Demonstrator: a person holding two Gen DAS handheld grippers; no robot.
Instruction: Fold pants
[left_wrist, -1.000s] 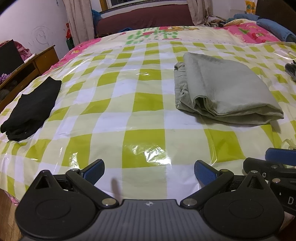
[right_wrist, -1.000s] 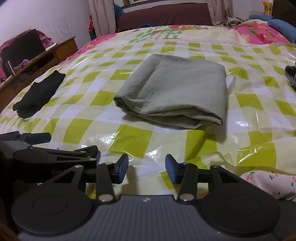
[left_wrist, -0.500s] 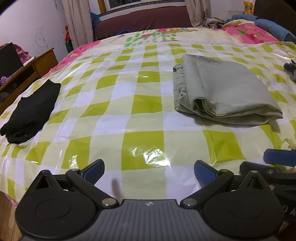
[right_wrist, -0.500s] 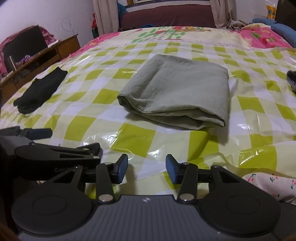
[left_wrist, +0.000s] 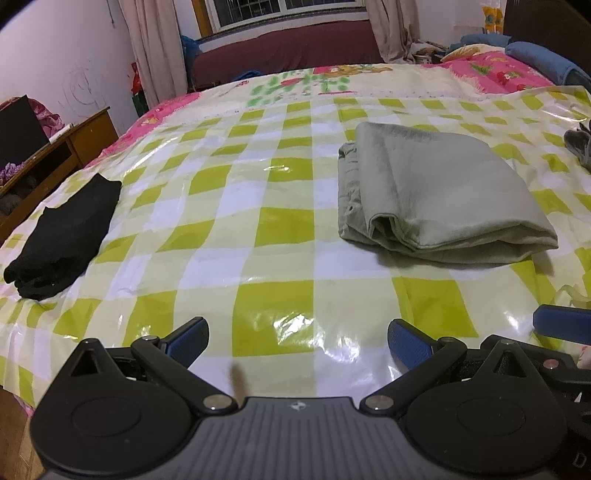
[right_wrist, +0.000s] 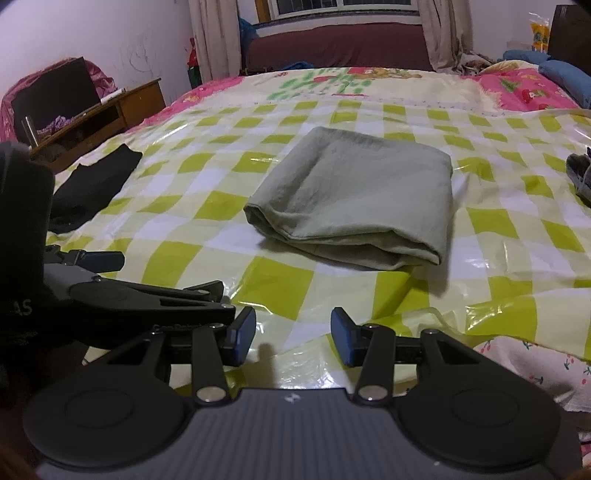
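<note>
On the bed's (left_wrist: 295, 236) middle, folded grey-green pants (right_wrist: 354, 206): soft, light, best pinched at near corners; left claw (left_wrist: 297, 338) wide, right claw (right_wrist: 293, 334) narrower, both empty.

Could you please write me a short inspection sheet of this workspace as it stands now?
Surface: bed under a glossy green-and-white checked plastic sheet, wrinkled near the front edge.
Job's things: grey-green pants lie folded in a flat bundle, untouched by either gripper.
Clutter: black folded garment at the left edge; grey item at the far right, partly cut off.
Grippers: left gripper open and empty; right gripper open and empty; both short of the pants.
Cables: nothing seen.
Surroundings: wooden side table to the left, curtains and window behind, pink bedding beyond the sheet.
</note>
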